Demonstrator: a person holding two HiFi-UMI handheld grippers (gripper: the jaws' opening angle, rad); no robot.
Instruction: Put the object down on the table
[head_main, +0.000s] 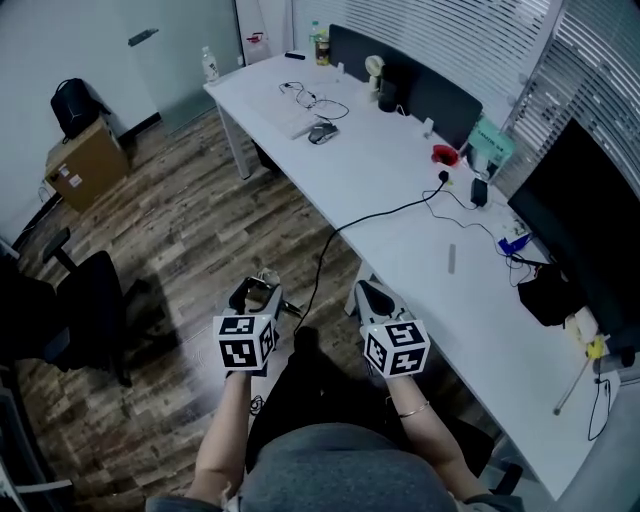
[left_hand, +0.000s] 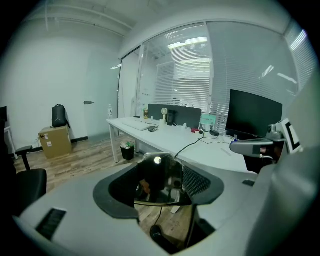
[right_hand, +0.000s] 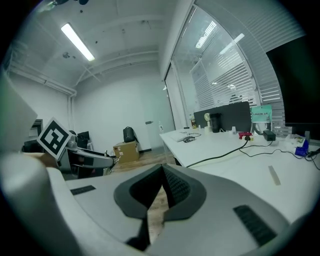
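Hard to read: the dark shiny object (left_hand: 157, 180) between the left gripper's (head_main: 258, 292) jaws is all reflections in the left gripper view. There is one bright spot near its top, and I cannot tell its shape or what it is. In the head view only a small pale round bit shows past the jaw tips, the rest hidden by the gripper body. The lower part is cut off behind the jaw housing.

The left claw is clenched on that object, pads touching it on both sides. The right gripper (right_hand: 162, 172) is clenched on nothing, tips meeting, with wood floor (head_main: 180, 220) visible through the slit below them.

Object location: held in the air over the floor, off the near edge of the white table (head_main: 400, 180) and not touching it. The right gripper sits between it and the table edge.

Room: the table stretch just ahead of the right gripper is mostly bare. A black cable (head_main: 380, 215) crosses it and drops over the near edge close to the grippers. Clutter sits along the far side, with a monitor (head_main: 590, 230) and a black bag (head_main: 545, 295). An office chair (head_main: 90, 310) stands on the floor to the left, well apart.

Pointing: the object looks roughly upright in the jaws, but its long axis cannot be confirmed.
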